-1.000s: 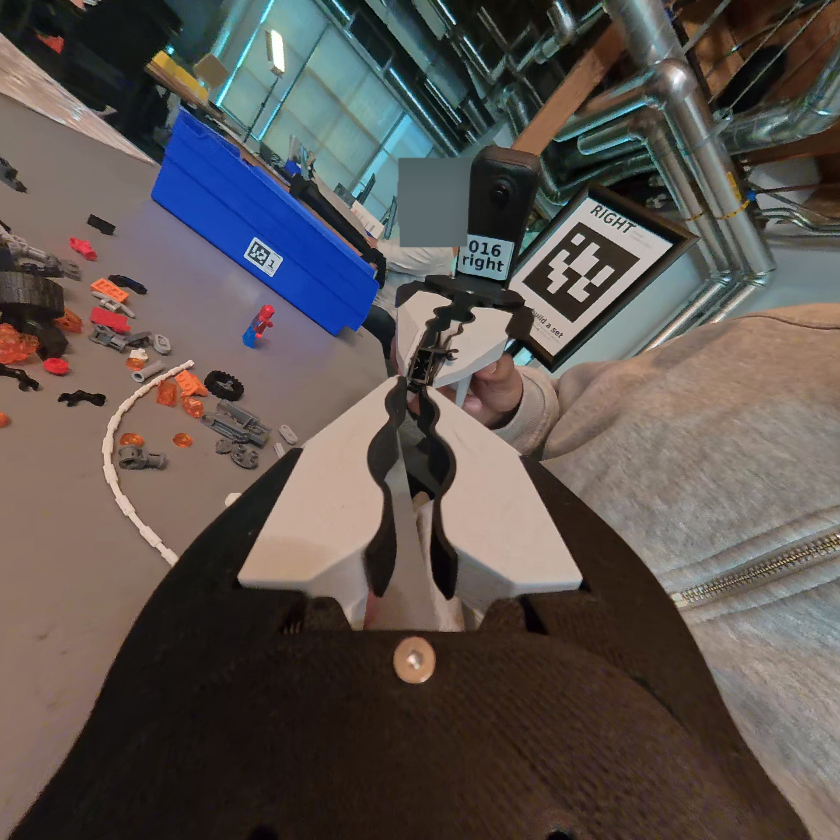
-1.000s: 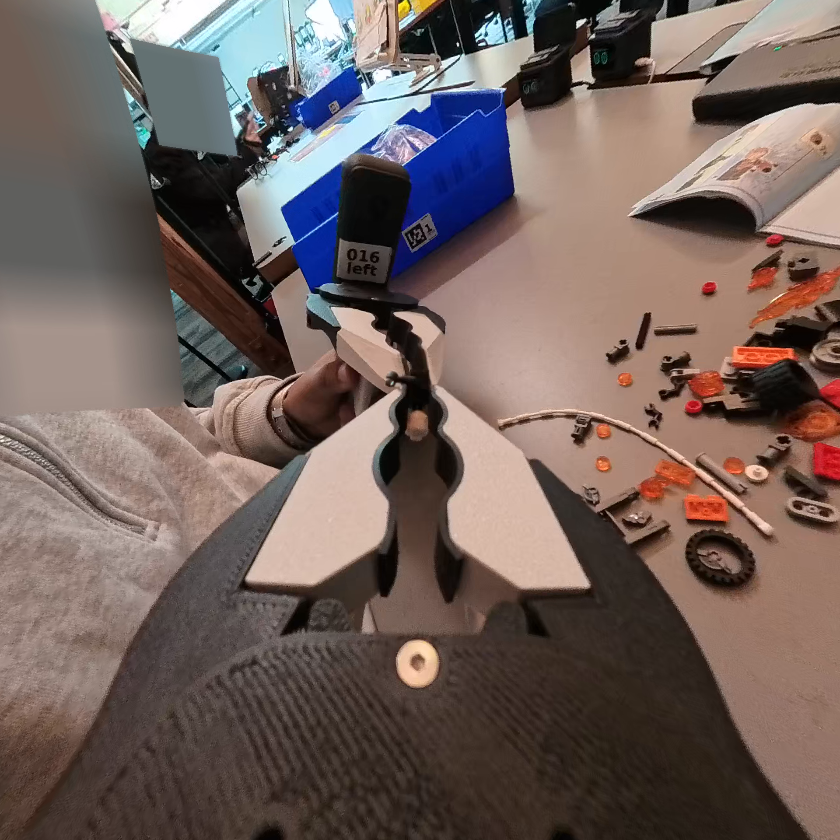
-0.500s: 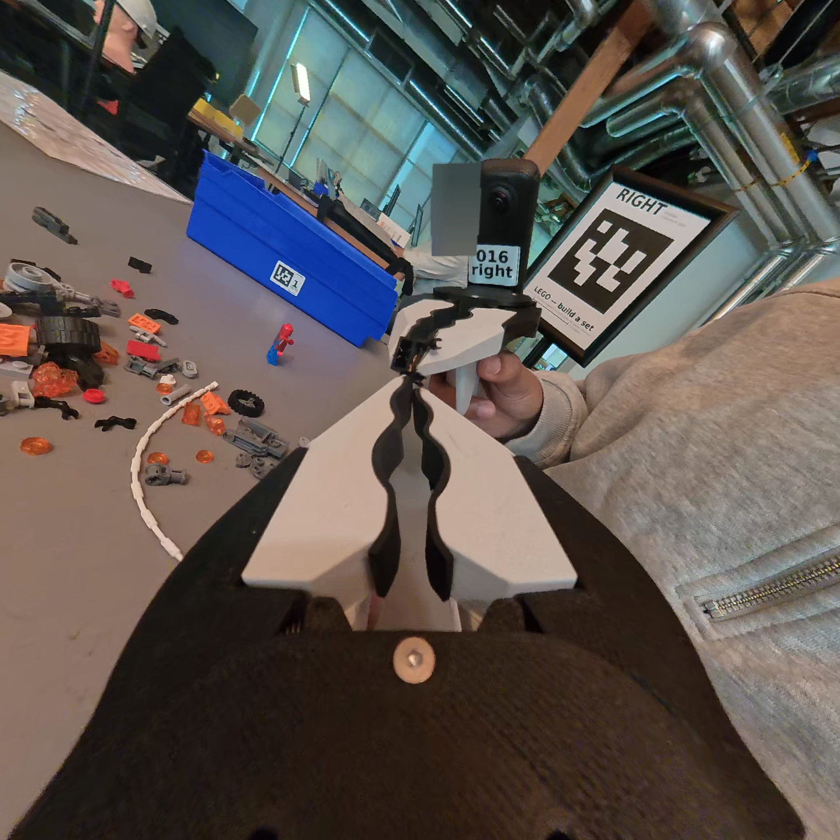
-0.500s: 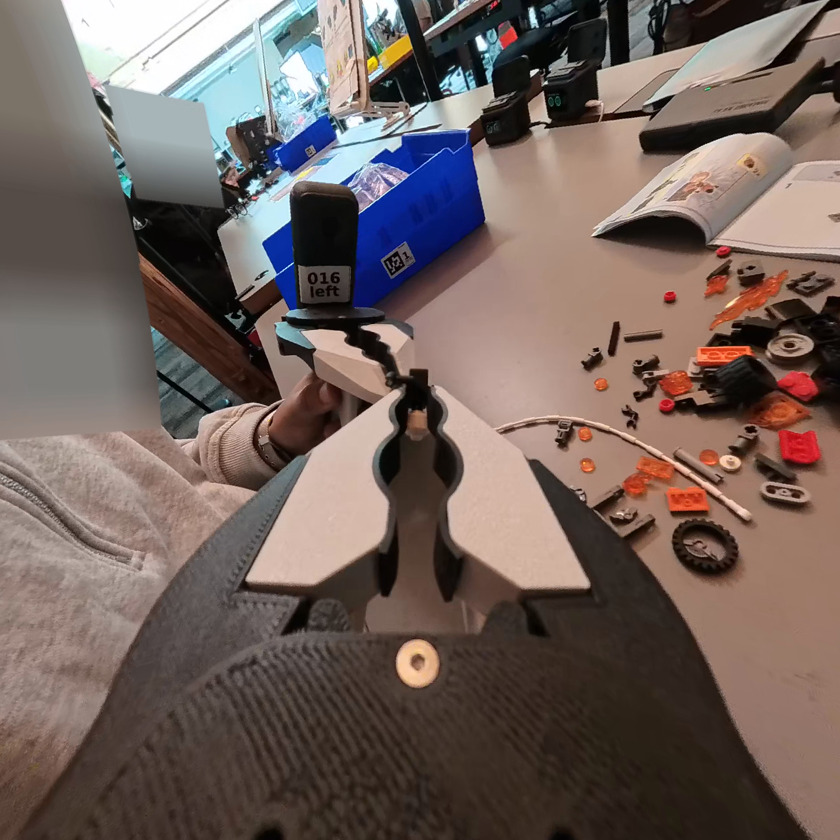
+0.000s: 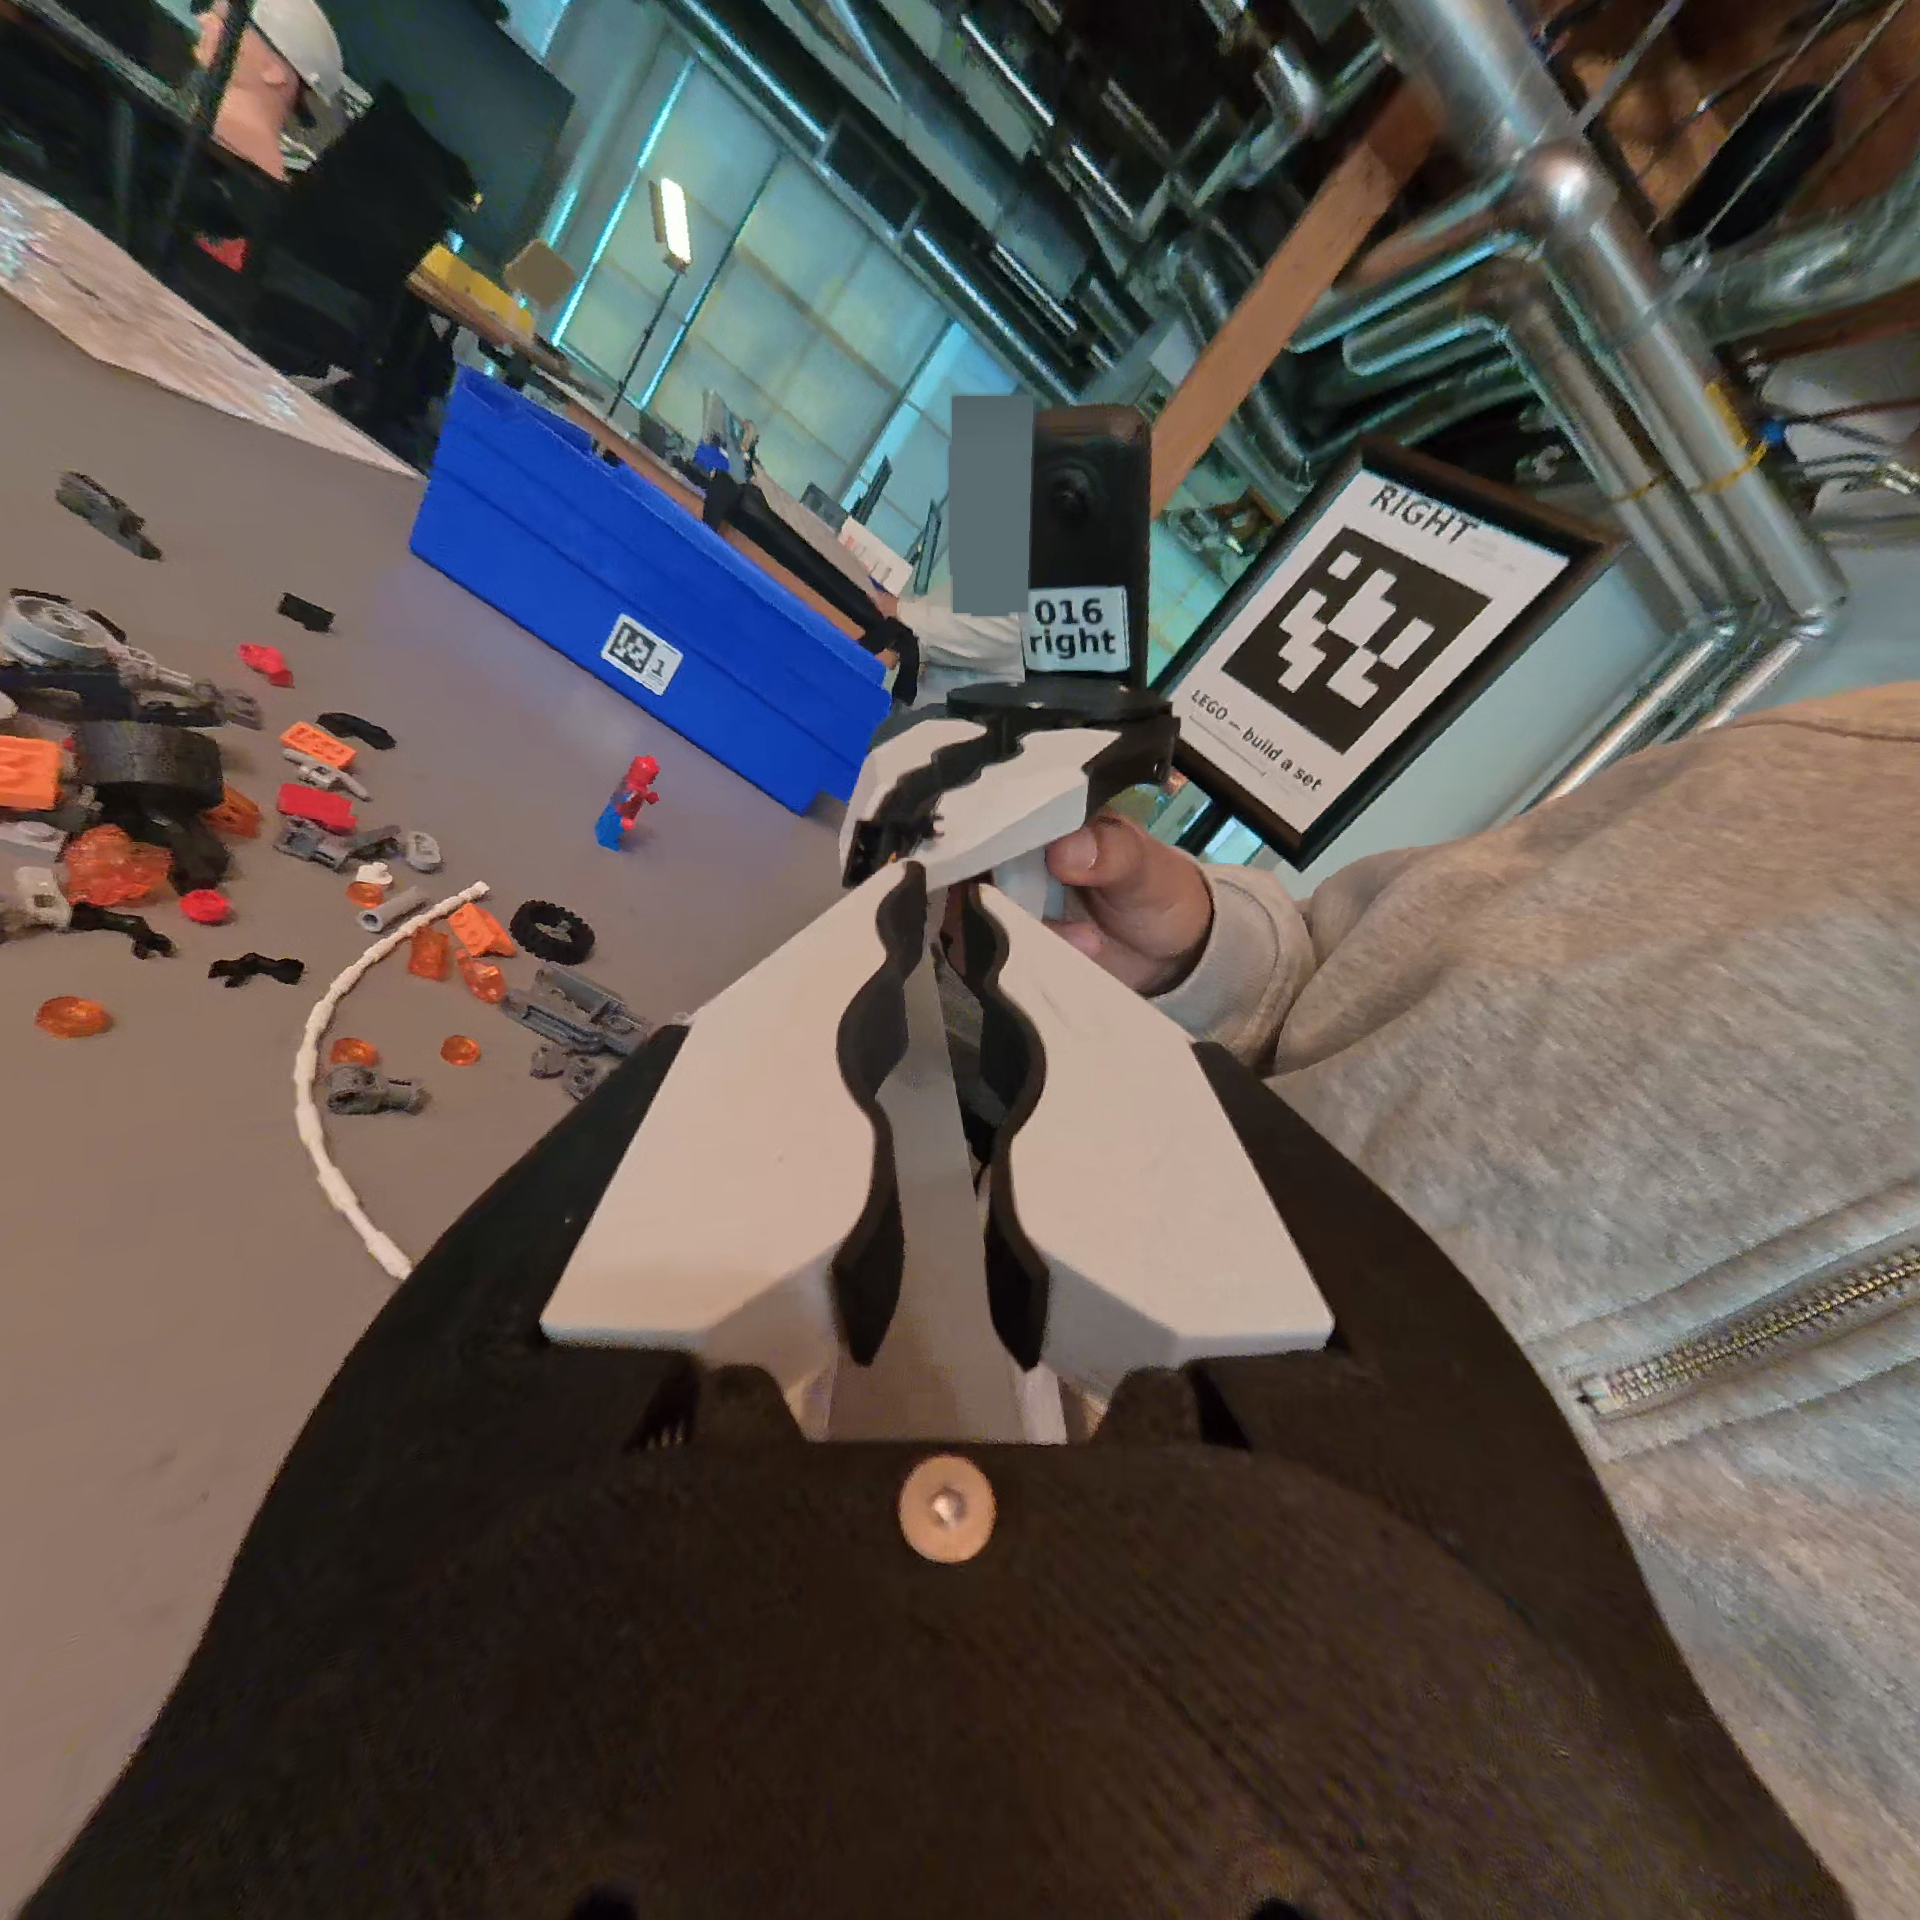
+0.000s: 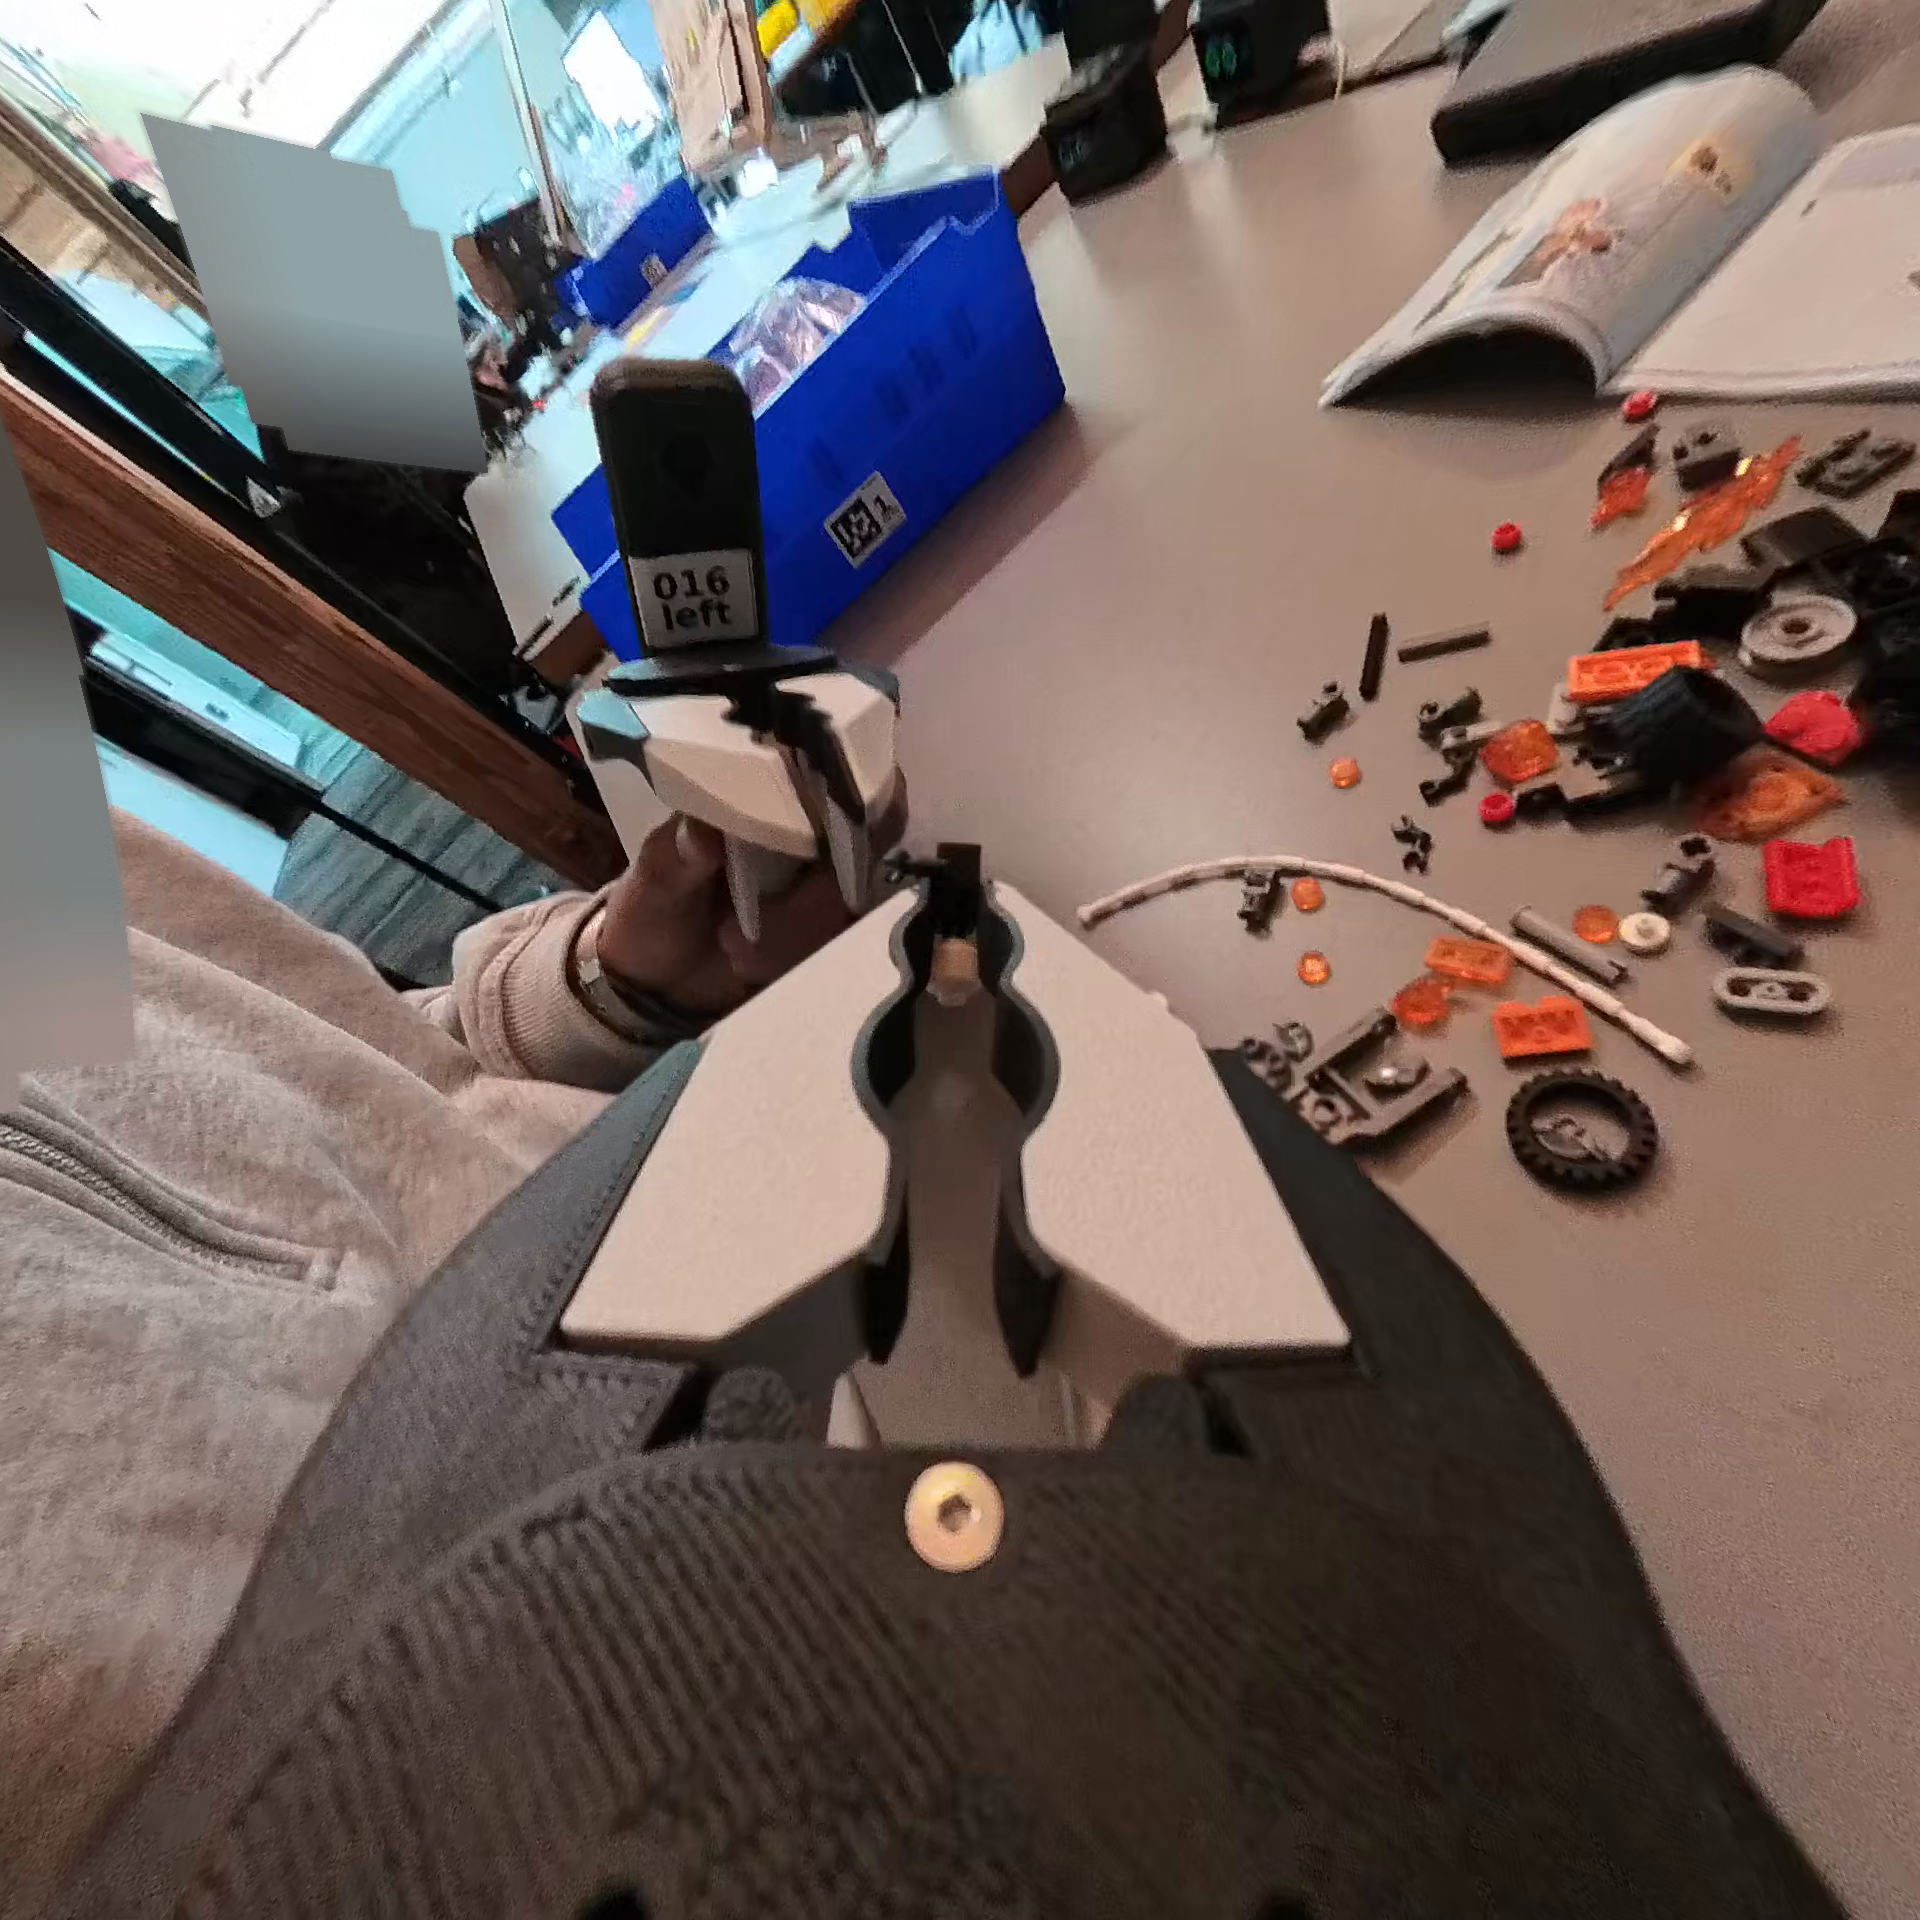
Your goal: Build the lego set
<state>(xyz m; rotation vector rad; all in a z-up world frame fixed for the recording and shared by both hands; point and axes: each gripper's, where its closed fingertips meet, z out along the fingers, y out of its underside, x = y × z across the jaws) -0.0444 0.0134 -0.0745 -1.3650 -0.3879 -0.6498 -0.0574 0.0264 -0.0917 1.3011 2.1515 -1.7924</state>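
Separation since a second ago: left tool (image 5: 940, 894), jaws narrow and empty, has backed off the right tool (image 6: 951, 914), which keeps pinching a small black piece (image 6: 954, 883) with tan pin above the tabletop (image 6: 1143, 582). Join probably seated; loose parts (image 6: 1621, 769) remain.

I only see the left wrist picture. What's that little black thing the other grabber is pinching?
Observer: The right gripper is shut on a small black piece. A tan peg sits just behind it between the fingers.
Operator: Is anything inside the blue bin?
Observer: Yes, a crinkly clear bag lies in it.
Operator: Where are the instructions?
Observer: A booklet lies open on the table, beyond the loose pieces.
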